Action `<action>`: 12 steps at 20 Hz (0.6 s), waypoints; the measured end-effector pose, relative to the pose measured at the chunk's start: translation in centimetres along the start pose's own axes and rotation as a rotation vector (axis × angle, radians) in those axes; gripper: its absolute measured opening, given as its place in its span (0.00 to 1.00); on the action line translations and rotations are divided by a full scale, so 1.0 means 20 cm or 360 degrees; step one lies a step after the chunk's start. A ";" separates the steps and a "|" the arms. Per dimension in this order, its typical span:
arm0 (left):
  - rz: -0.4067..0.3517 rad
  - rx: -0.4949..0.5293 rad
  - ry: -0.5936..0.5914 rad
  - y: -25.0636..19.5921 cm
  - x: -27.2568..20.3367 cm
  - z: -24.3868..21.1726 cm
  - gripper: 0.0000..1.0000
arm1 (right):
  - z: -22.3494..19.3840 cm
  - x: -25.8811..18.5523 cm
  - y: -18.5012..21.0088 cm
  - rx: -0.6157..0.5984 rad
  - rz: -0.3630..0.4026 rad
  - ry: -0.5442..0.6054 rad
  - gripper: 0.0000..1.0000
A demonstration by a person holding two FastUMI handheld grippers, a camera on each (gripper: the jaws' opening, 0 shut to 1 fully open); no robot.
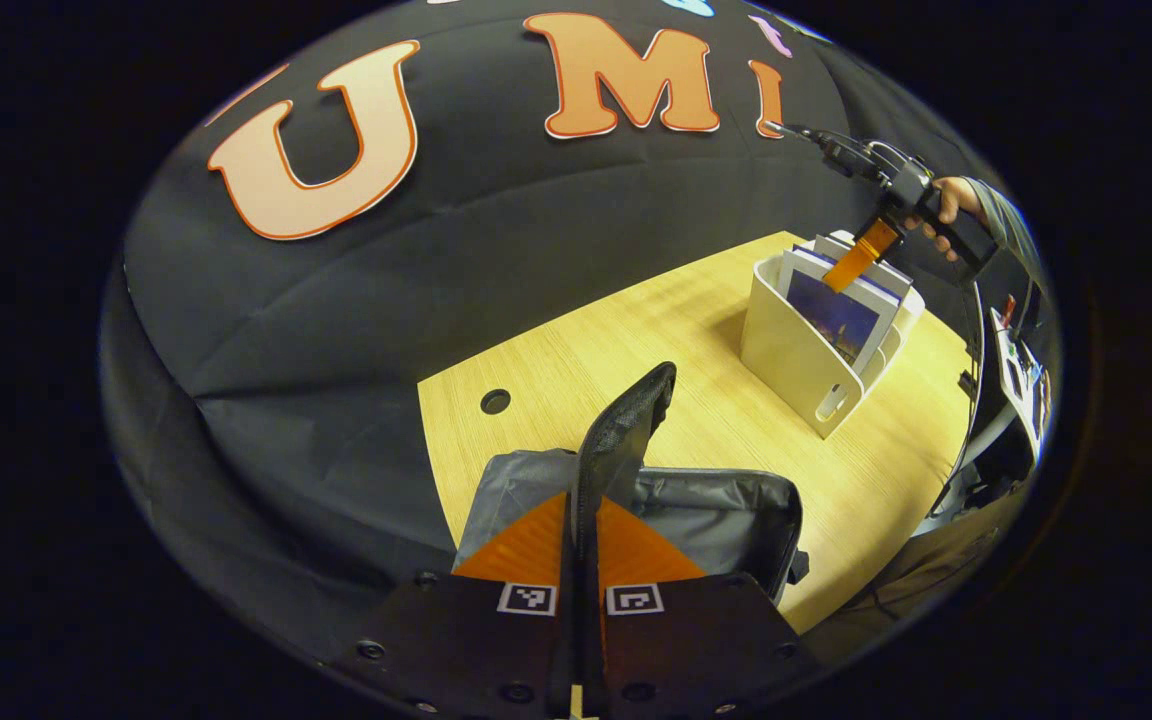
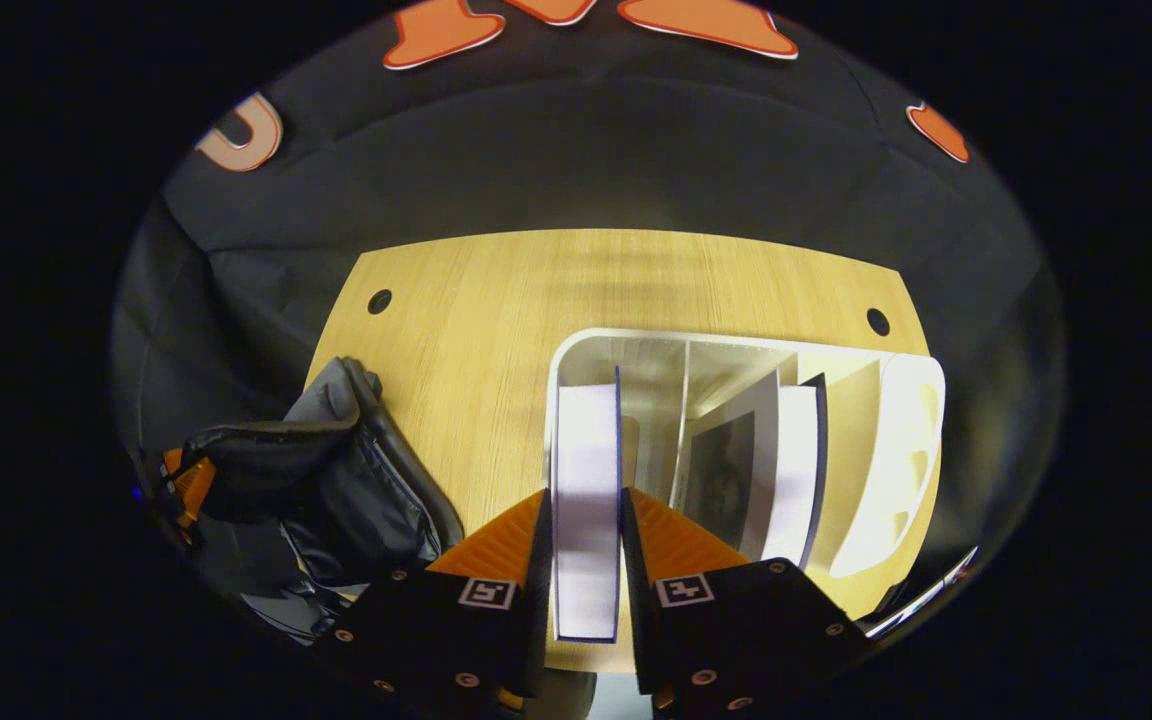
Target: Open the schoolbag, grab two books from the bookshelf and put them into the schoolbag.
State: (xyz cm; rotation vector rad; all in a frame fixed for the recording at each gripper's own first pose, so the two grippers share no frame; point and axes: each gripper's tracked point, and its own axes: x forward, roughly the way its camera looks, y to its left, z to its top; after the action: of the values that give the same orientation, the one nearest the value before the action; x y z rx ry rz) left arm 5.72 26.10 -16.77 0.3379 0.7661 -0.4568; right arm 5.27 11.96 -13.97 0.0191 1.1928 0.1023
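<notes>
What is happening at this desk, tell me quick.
A person is packing a schoolbag with two handheld grippers. The left gripper is shut on the bag's flap, holding it up so the bag is open. The right gripper is at the white bookshelf on the desk, shut on a book that stands in the shelf's left slot. Other books stand in the next slot. No book can be seen in the bag yet.

you're working over a light wooden table, which is carrying a grey fabric schoolbag and a white plastic bookshelf.
</notes>
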 end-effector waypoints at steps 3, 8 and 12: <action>-0.0004 0.0006 0.0012 -0.02 0.00 -0.01 0.04 | 0.00 -0.05 -0.02 0.0081 0.0022 -0.0003 0.31; 0.0004 -0.0019 0.0027 -0.02 -0.02 -0.04 0.04 | 0.02 -0.28 -0.07 0.0192 0.0120 -0.0118 0.28; -0.0007 -0.0031 0.0033 -0.03 -0.01 -0.04 0.04 | 0.01 -0.48 -0.09 0.0218 0.0179 -0.0216 0.28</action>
State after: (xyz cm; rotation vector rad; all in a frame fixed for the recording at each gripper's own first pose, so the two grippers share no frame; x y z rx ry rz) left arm 4.72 26.04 -17.28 0.3236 0.7911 -0.4502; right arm 2.14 9.26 -5.20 0.2107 1.0611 0.1163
